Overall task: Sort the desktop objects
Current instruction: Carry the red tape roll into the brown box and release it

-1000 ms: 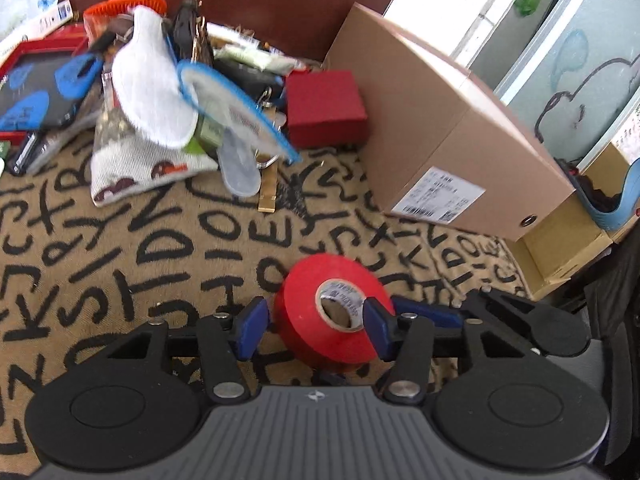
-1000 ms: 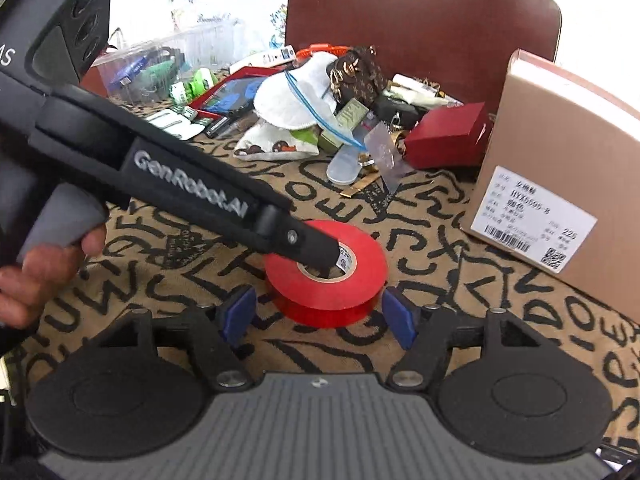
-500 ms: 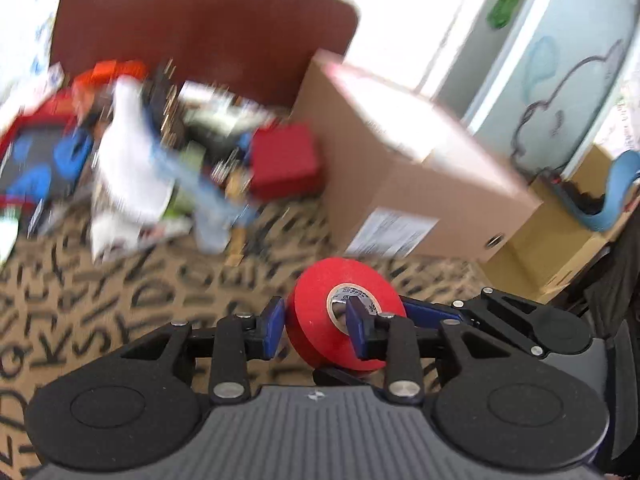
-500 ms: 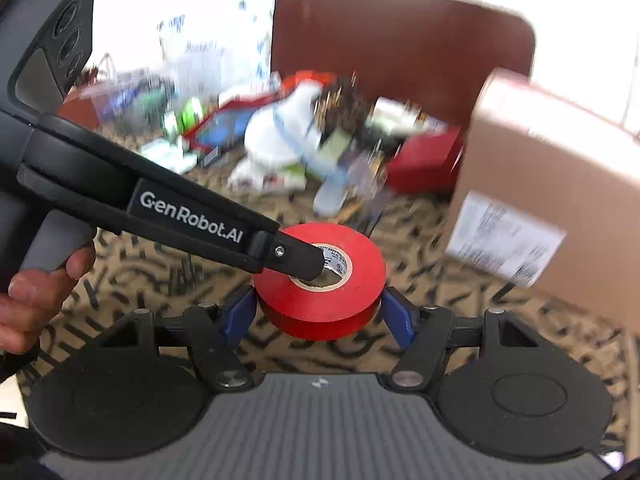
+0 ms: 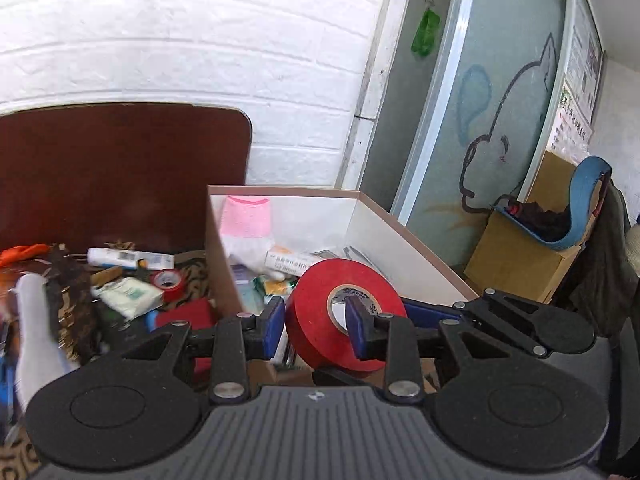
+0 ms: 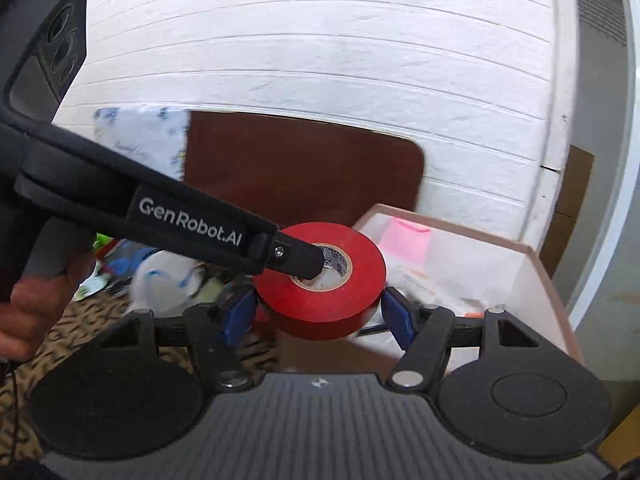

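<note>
— Where's the red tape roll now?

— Up in the air, over the near edge of the cardboard box. The left tongs have it pinched through the wall: one finger in the core, the other against the outside.

— And the right tongs?

— Spread wide just under the roll, one finger either side. Whether they touch it I can't tell; they aren't clamping anything.

— So how much of the sorting is done?

— Some. The box already holds a pink and white sock, a small carton and a few other packets. The roll isn't dropped in yet, I'd say that's the step in hand.

— And what's left?

— Plenty, by the look of it. The heap on the bench has a white tube, a smaller red tape roll, a tissue pack and more blurred bits beside them.
</note>
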`<state>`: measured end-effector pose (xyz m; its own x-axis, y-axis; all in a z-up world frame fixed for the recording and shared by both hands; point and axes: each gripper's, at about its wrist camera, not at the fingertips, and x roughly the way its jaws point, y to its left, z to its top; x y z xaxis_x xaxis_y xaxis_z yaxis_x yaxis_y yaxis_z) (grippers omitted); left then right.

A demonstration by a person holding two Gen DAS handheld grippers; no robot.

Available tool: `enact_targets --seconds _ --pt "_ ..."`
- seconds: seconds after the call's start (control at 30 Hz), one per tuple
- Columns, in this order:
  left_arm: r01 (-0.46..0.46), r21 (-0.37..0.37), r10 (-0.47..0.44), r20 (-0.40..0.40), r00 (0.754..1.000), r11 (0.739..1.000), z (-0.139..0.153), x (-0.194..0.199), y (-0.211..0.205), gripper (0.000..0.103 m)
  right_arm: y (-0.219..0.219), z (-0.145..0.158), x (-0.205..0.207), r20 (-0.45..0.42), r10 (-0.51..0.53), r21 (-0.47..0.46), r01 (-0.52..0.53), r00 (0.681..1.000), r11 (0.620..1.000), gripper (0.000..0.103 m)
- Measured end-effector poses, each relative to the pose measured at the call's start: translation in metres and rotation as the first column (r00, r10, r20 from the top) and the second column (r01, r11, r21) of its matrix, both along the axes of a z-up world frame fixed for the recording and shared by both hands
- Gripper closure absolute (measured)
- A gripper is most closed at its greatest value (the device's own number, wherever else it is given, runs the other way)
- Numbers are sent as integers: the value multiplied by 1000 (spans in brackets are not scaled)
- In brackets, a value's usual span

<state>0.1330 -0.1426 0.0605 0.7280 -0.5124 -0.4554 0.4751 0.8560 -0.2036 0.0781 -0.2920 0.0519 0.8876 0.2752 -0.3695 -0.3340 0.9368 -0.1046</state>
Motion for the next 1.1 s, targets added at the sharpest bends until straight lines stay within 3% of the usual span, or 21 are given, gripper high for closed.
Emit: enact_targets --seconds 0.37,0.43,0.47,0.5,0.57,0.63,0.87,0.93,1.1 --pt "12 28 -9 -114 993 1000 -26 66 -33 69 -33 -25 79 -144 -45 24 49 989 999 36" --pt "1 22 2 -138 990 1000 -29 75 -33 65 -31 -29 87 -174 -45 25 50 984 998 36" --pt "0 4 0 -154 988 1000 -31 77 -32 49 -30 -32 91 -196 -43 18 48 980 999 35" --pt "-1 -17 -2 -173 985 1000 -31 78 -30 25 -29 -34 93 -205 -39 14 43 978 999 35" --pt "-3 -66 -8 -154 988 998 -29 72 -23 8 -28 -34 88 -183 -38 12 41 982 999 27" --pt "-1 -70 -7 -116 993 998 -25 64 -20 5 -27 -33 80 -161 -44 -2 44 986 999 15" --pt "-42 -73 35 -102 994 996 -21 45 -14 3 -26 -24 41 -110 -85 26 88 990 996 14" --pt "-55 -84 47 -101 994 995 -20 37 -11 3 -26 -20 28 -96 -104 36 108 990 993 9" --pt "-60 -95 55 -56 997 994 -16 8 -3 2 -29 -15 -7 -88 -136 81 143 987 986 8"
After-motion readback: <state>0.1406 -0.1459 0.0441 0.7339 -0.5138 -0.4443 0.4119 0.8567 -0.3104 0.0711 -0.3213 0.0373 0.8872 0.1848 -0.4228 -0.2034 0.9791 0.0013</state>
